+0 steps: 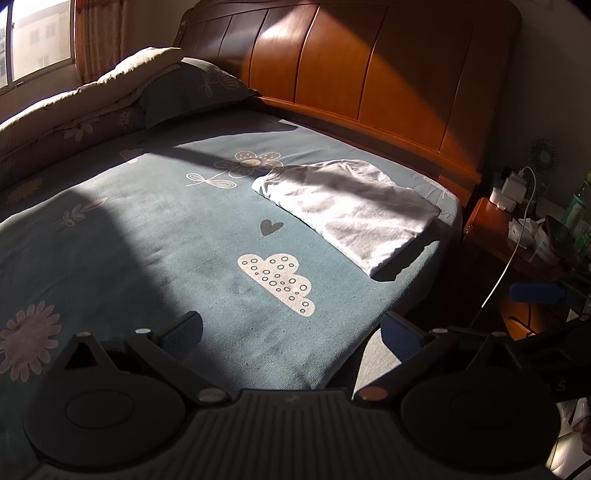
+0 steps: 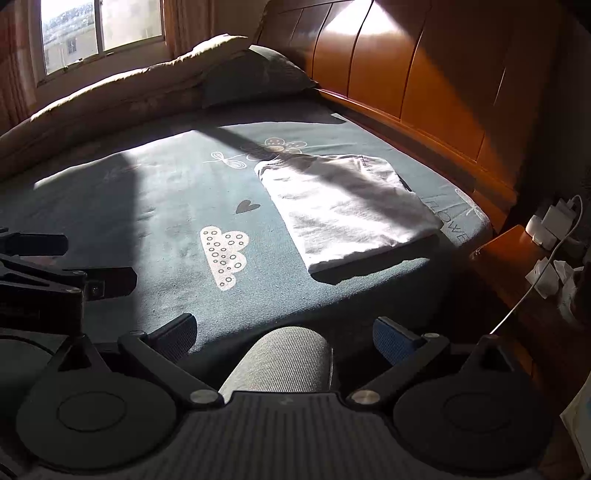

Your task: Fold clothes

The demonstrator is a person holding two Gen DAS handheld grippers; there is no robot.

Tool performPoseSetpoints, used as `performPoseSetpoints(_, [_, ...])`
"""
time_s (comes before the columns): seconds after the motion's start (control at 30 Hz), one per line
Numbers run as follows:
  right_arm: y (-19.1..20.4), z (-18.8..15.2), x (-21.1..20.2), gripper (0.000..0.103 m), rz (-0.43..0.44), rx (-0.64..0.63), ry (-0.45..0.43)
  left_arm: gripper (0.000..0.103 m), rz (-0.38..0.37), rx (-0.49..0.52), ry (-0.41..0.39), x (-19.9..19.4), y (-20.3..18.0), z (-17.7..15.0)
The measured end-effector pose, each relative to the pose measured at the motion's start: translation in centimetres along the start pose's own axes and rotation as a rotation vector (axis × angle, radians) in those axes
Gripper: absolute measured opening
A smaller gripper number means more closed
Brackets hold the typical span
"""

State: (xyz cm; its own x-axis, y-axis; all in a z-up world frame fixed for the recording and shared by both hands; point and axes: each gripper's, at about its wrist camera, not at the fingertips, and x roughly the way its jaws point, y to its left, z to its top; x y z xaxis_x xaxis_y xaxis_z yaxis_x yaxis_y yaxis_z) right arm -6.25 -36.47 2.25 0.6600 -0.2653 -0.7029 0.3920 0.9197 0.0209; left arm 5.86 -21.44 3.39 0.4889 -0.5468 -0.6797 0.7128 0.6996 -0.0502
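A white garment (image 1: 347, 210) (image 2: 347, 210) lies folded into a flat rectangle on the blue patterned bed sheet (image 1: 207, 229) (image 2: 177, 206), near the headboard and the bed's right edge. My left gripper (image 1: 291, 336) hovers open over the near edge of the bed, well short of the garment and holding nothing. It also shows at the left of the right wrist view as the left gripper (image 2: 81, 262), fingers apart. My right gripper (image 2: 286, 336) is open and empty above a grey-trousered knee (image 2: 284, 362). One of its blue pads (image 1: 535, 291) appears at the right of the left wrist view.
A wooden headboard (image 1: 369, 74) runs behind the garment. A dark pillow (image 1: 192, 88) and a rolled beige quilt (image 1: 74, 107) lie along the far side under a window (image 2: 99, 26). A wooden bedside table (image 2: 517, 258) holds white chargers (image 2: 546, 221) and a cable (image 1: 502, 266).
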Motion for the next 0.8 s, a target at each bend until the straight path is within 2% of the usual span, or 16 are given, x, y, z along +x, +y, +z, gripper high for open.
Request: performPoseSetpoints(0.8, [-0.20, 0.15, 0.36, 0.103, 0.001, -0.003, 0.012, 0.102, 0.014, 0.014, 0.002, 0.16, 0.11, 0.01])
